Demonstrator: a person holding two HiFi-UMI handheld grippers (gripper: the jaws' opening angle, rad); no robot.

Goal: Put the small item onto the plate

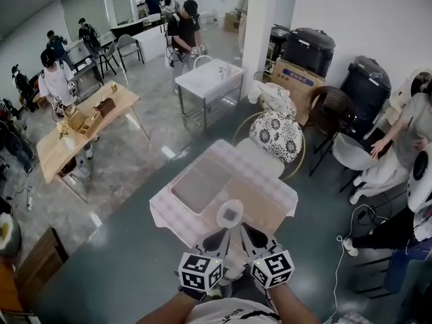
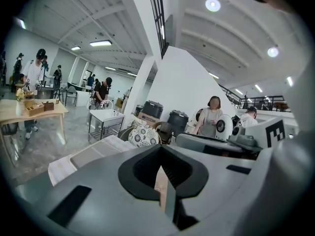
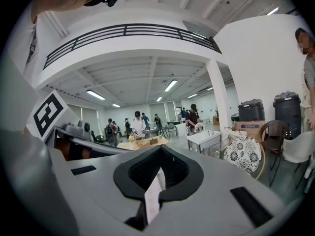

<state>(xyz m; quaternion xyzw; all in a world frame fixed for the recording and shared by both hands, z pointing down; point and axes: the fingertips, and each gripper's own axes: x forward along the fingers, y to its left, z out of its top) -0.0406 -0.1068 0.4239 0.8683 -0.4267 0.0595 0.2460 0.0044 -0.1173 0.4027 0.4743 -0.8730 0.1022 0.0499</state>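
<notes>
In the head view a round white plate sits near the front edge of a table with a pale checked cloth. A greyish patch lies in the plate's middle; I cannot tell what it is. Both grippers hover side by side just short of the plate, pointing at it. My left gripper is shut with nothing between its jaws, as the left gripper view confirms. My right gripper is shut too, its jaws meeting on a thin slit. The plate is hidden in both gripper views.
A flat grey tray lies on the cloth left of the plate, also seen as the tray. A patterned cushion on a chair stands behind the table. A white metal table and a wooden table stand further off, with several people around.
</notes>
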